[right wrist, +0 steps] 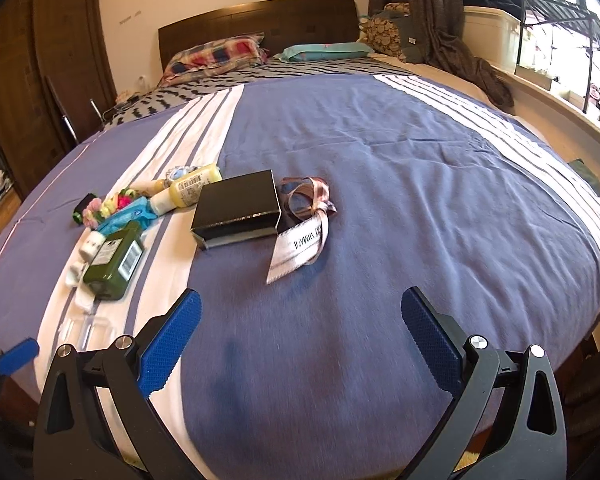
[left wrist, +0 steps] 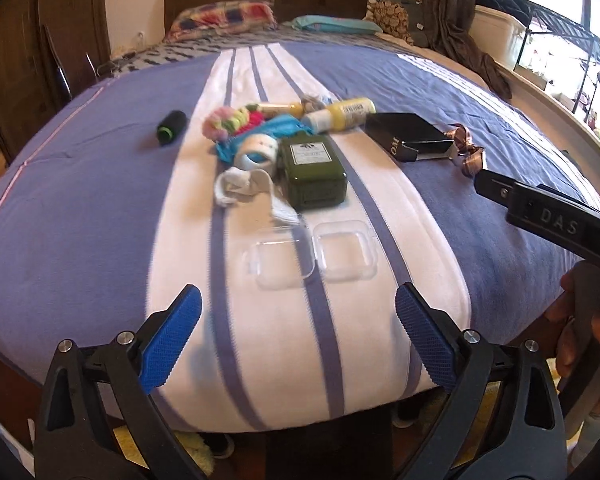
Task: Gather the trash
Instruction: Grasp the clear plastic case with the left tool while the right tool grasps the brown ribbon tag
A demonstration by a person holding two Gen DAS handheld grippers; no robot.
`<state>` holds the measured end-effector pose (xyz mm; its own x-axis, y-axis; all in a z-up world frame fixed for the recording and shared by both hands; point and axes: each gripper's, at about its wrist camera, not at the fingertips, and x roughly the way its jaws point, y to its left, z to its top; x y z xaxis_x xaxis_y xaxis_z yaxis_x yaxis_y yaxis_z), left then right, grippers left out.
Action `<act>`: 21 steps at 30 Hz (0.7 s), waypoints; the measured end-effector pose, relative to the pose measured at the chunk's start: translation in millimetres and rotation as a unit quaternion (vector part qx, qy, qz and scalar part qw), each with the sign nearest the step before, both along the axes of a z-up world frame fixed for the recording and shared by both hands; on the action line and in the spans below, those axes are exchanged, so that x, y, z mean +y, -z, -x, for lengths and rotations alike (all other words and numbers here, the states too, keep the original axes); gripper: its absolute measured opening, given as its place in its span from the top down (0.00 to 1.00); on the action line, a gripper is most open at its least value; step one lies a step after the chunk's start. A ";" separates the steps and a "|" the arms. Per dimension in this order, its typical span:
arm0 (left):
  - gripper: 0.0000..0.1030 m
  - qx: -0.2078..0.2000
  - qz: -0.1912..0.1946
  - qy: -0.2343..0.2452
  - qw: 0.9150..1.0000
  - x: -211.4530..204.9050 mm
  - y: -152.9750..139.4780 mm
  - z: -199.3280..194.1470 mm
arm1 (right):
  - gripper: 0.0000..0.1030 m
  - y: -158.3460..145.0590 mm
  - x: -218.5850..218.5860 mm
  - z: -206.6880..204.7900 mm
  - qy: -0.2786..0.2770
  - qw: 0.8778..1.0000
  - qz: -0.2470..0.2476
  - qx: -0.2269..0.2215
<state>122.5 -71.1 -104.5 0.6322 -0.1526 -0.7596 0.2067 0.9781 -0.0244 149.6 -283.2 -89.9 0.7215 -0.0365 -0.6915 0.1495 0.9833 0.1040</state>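
Above bed (right wrist: pixel 380 152): hovering with both grippers, left (left wrist: pixel 298 312) and right (right wrist: pixel 300 312), fingers apart, empty; probably lining up on clear case (left wrist: pixel 308 254) and ribbon (right wrist: pixel 304 216) as nearest trash.

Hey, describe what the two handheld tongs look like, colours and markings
Both the left tongs and the right tongs have black plastic arms with silver rivets and blue, cross-hatch textured fingers. From the left wrist view, the right tongs' black side carries raised letters "DAS".

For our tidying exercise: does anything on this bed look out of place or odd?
Yes: a clear hinged plastic case lies open and empty, and a black cardboard box sits partly slid open beside a loose printed ribbon.
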 end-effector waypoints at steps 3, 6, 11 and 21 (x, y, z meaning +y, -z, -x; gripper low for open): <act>0.10 0.011 -0.006 -0.008 1.000 -3.6 7.7 -11.2 | 0.04 5.2 -3.7 -11.4 -0.006 1.000 -0.010 0.001; 0.09 0.014 -0.005 -0.012 1.000 -4.3 11.4 -19.5 | 0.18 10.4 -6.3 -23.2 -0.011 1.000 -0.011 0.004; 0.10 0.014 0.010 -0.007 1.000 -4.5 11.2 -30.4 | 0.33 13.5 -12.3 -32.2 -0.009 1.000 -0.007 0.000; 0.31 0.004 0.012 0.000 1.000 -4.0 9.4 -30.1 | 0.87 10.5 -8.7 -28.9 -0.014 0.999 0.034 -0.008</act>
